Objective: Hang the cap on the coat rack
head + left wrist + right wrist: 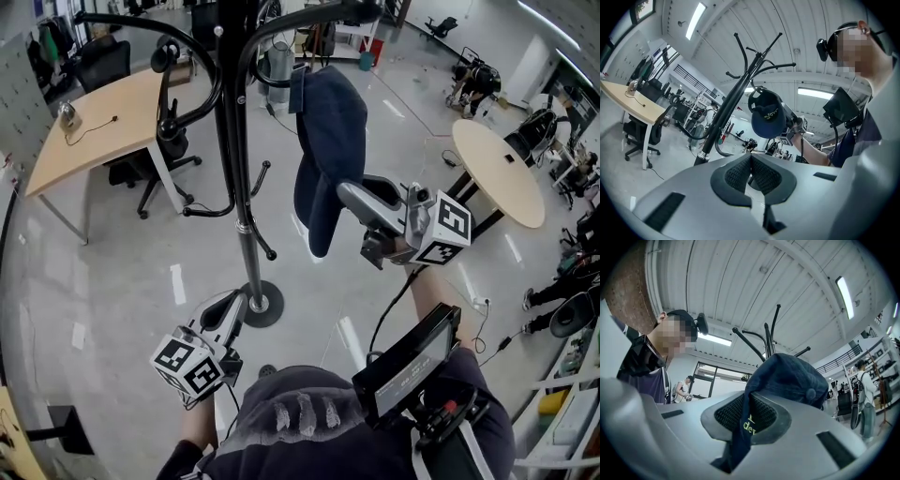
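One thin pinch: right tool [747, 417] clamps navy cap [328, 141] edge near coat rack [228, 141] hook [281, 30]; left tool [751, 174] pressed together, empty. Risk: cap misses hook, drops to floor [112, 281].

Bright ceiling strip-lights, fisheye-warped edges

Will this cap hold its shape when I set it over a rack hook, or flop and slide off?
Probably floppy: the cap sags in soft folds from the right gripper, which pinches only a thin fabric edge. It is likely light, since that small pinch carries it. The coat rack arms look smooth and curved, so it may slide unless seated deep.
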A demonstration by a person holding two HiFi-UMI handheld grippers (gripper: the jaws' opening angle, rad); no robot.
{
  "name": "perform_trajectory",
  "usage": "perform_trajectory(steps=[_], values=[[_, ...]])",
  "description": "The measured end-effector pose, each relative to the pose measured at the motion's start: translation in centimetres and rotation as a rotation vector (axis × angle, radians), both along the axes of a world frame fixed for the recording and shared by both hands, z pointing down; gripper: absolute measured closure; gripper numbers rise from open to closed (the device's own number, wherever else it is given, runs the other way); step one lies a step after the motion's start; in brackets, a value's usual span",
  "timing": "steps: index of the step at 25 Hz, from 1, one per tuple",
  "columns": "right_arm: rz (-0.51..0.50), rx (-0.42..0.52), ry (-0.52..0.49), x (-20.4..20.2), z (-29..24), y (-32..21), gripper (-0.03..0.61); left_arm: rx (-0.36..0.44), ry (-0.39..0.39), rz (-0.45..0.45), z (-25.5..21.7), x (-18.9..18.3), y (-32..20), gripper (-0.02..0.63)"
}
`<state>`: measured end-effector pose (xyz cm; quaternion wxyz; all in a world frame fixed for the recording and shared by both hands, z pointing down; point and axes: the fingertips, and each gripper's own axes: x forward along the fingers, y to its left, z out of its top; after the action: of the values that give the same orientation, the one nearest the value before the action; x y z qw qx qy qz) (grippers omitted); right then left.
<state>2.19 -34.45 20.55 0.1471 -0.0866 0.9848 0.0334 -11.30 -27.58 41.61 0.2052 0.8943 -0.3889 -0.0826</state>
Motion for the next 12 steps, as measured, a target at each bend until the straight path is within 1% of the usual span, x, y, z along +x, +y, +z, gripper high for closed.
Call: perform_trajectory(steps=[4,12], values=[[-0.011,-0.008,0.006,0.15,0.09,-0.01,0.546,0.004,-0.001,0.005,-0.29,0.72,0.10,0.606],[-0.030,-0.017,0.017,-0.72,0.28,-0.20,0.546,0.000,0.002,-0.005,-0.27,0.57,0.29,0.606]])
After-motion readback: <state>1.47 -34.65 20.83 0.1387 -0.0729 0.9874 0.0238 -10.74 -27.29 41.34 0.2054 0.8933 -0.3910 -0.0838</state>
